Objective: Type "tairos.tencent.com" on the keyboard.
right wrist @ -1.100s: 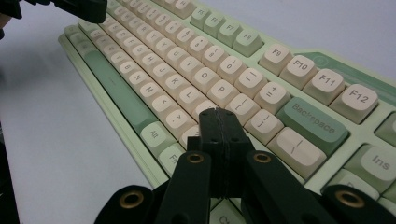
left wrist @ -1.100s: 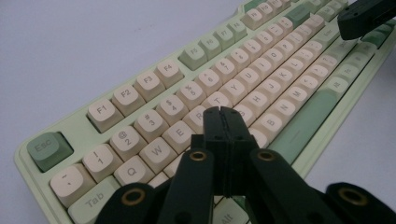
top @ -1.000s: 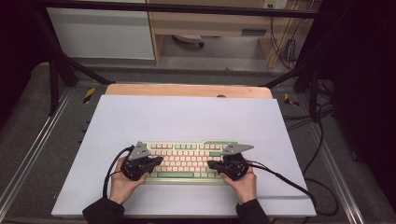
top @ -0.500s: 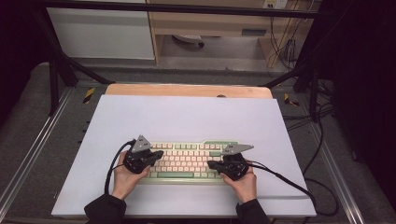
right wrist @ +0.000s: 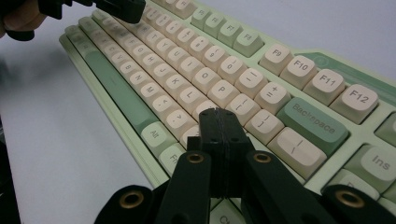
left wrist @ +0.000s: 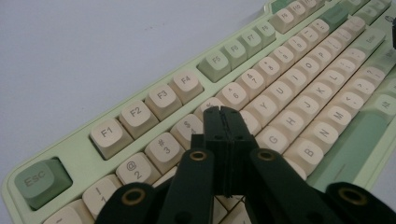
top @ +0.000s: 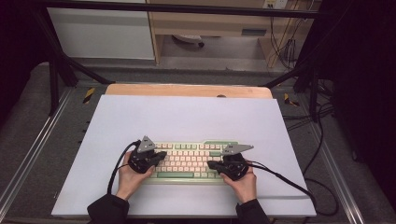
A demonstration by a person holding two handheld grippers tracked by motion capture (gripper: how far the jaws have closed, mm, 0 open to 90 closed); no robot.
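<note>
presently on the table [top: 112,116], one keyboard [top: 189,161]: pale green case, cream keys with green accents, lying flat on the white sheet near the person's edge, long side across the high view. left gripper [top: 161,156]: held in the left hand [top: 130,179], over the keyboard's left end; jaws clenched together with nothing between them, tips poised above the number row near the 4 and 5 keys [left wrist: 222,114], whether touching cannot be told. esc key [left wrist: 39,179]: green, at the near corner in the left gripper view, f1 to f4 beside it. right gripper [top: 211,164]: held in the right hand [top: 243,184], over the keyboard's right end; jaws likewise clenched on nothing, tips above the keys just below the bracket keys [right wrist: 219,114]. backspace key [right wrist: 313,123]: green, just right of those jaws in the right gripper view. space bar [top: 175,175]: green, on the near row between the two hands. cables trail from each gripper toward the table's near edge.
</note>
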